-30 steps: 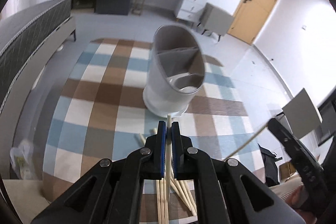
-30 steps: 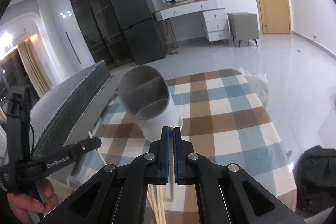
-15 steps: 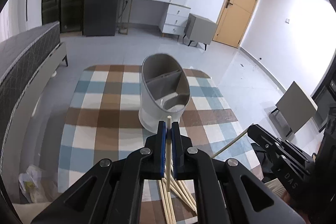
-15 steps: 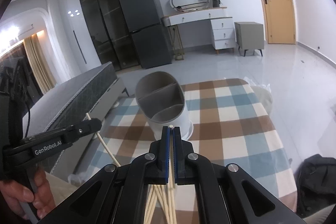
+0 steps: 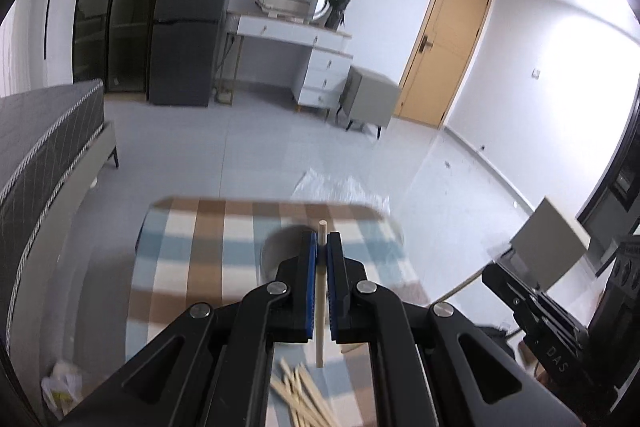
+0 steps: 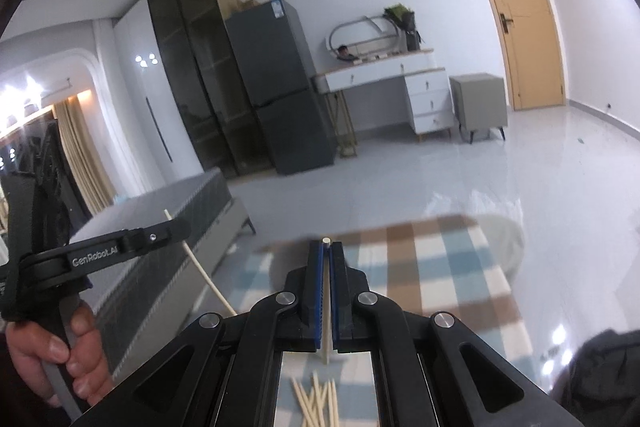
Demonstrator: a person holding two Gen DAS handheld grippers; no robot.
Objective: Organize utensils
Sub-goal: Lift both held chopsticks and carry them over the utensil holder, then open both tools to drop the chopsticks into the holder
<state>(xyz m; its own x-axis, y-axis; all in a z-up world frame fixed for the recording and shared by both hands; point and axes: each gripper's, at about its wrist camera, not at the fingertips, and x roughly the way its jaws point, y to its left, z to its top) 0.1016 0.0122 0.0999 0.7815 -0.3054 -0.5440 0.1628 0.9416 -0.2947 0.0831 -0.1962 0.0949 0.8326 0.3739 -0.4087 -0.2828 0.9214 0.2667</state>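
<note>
Now one chopstick (image 5: 320,291) stands clamped between the blue pads of the left hand-held gripper (image 5: 319,251), its tip above them and its lower end clear of the loose pile (image 5: 304,399) on the checked table (image 5: 180,267). Likewise, the right hand-held gripper (image 6: 326,259) is clenched on a second chopstick (image 6: 326,307) above the same pile.
</note>
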